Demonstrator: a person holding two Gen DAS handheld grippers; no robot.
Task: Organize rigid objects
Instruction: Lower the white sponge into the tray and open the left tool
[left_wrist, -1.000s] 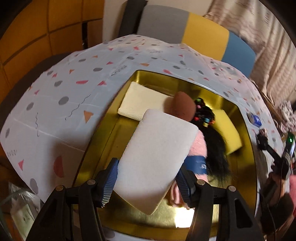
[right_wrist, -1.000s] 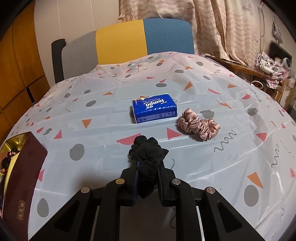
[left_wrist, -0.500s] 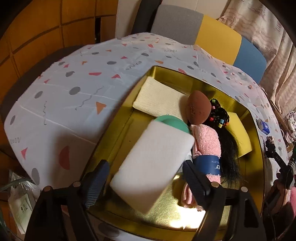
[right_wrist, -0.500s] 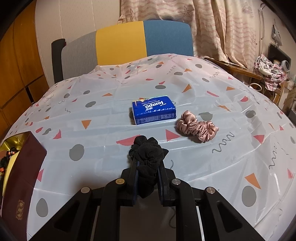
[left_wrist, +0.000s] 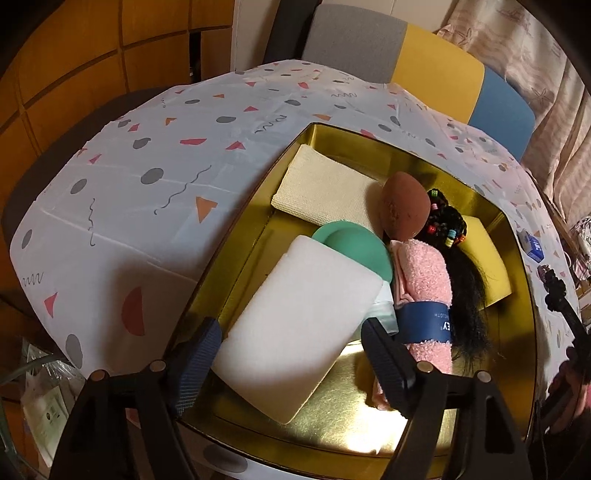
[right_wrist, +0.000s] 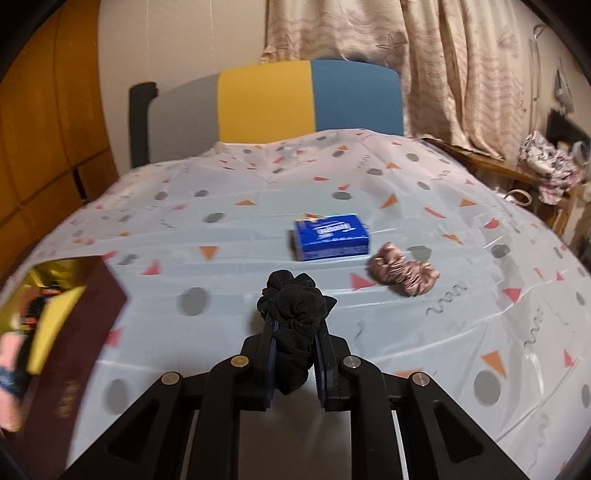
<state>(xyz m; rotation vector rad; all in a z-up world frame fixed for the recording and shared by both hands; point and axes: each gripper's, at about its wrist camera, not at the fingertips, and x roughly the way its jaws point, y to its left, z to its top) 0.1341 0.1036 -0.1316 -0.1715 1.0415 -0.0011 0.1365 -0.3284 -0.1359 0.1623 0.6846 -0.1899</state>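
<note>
A white foam block (left_wrist: 314, 295) lies tilted in the gold tray (left_wrist: 332, 435), partly over a green round thing (left_wrist: 347, 240). My left gripper (left_wrist: 290, 332) straddles the block's near end. Its jaws are closing, but the pads stand a little off the block's sides. In the right wrist view my right gripper (right_wrist: 293, 332) is shut on a black scrunchie (right_wrist: 295, 310) held above the tablecloth. A blue tissue pack (right_wrist: 332, 236) and a pink scrunchie (right_wrist: 402, 269) lie on the cloth beyond it.
The tray also holds a cream cloth (left_wrist: 325, 192), a brown makeup sponge (left_wrist: 404, 206), a pink towel roll (left_wrist: 424, 280), a black beaded hairpiece (left_wrist: 443, 221) and a yellow sponge (left_wrist: 491, 266). The tray's maroon wall (right_wrist: 92, 314) stands left of my right gripper. A chair (right_wrist: 266, 99) stands behind the table.
My left jaws have let go of the white block, which now rests in the tray, and the green thing has come into view. My right gripper rose with the black scrunchie and swung left.
</note>
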